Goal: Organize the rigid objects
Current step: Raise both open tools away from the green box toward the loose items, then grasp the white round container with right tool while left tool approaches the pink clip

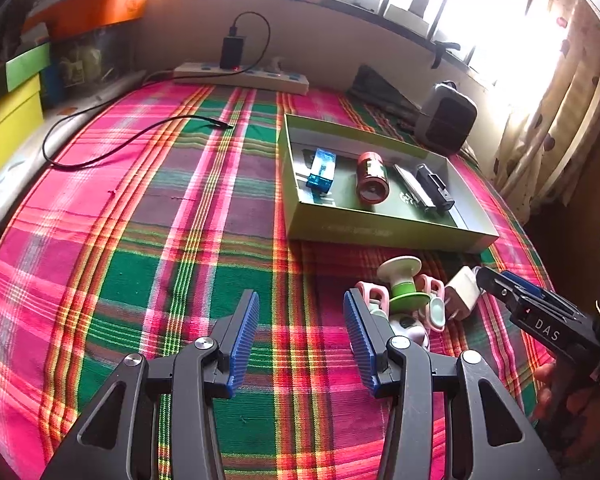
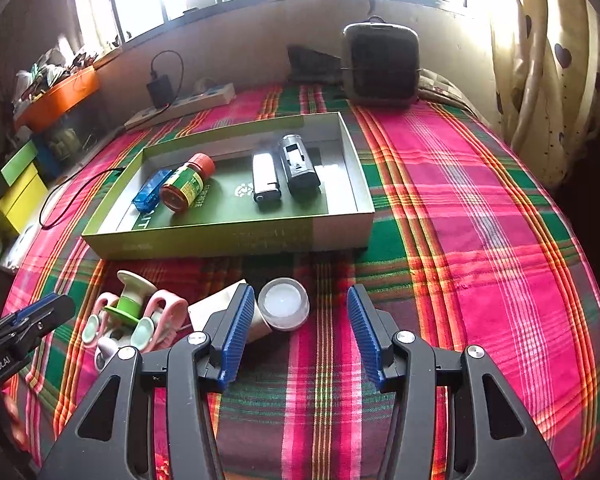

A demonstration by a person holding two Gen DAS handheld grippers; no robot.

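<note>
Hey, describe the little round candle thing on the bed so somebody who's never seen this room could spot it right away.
Start at the shallow green box on the plaid bedspread. Just in front of its near wall lies a cluster of small loose items. The tealight candle sits at the right end of that cluster, beside a white charger plug; it is the only round, silver-rimmed, white-centred piece there.

Plaid woven cloth (image 2: 440, 208): pink, green, orange, yellow stripes
Shallow cardboard tray (image 2: 220, 236): olive-green walls, dark green floor
Small plastic case (image 2: 151, 191): clear blue
Round jar (image 2: 186, 184): red lid, green-yellow label
Spool (image 2: 130, 304): white and lime green
Gripper pads (image 2: 236, 336): ribbed blue
</note>
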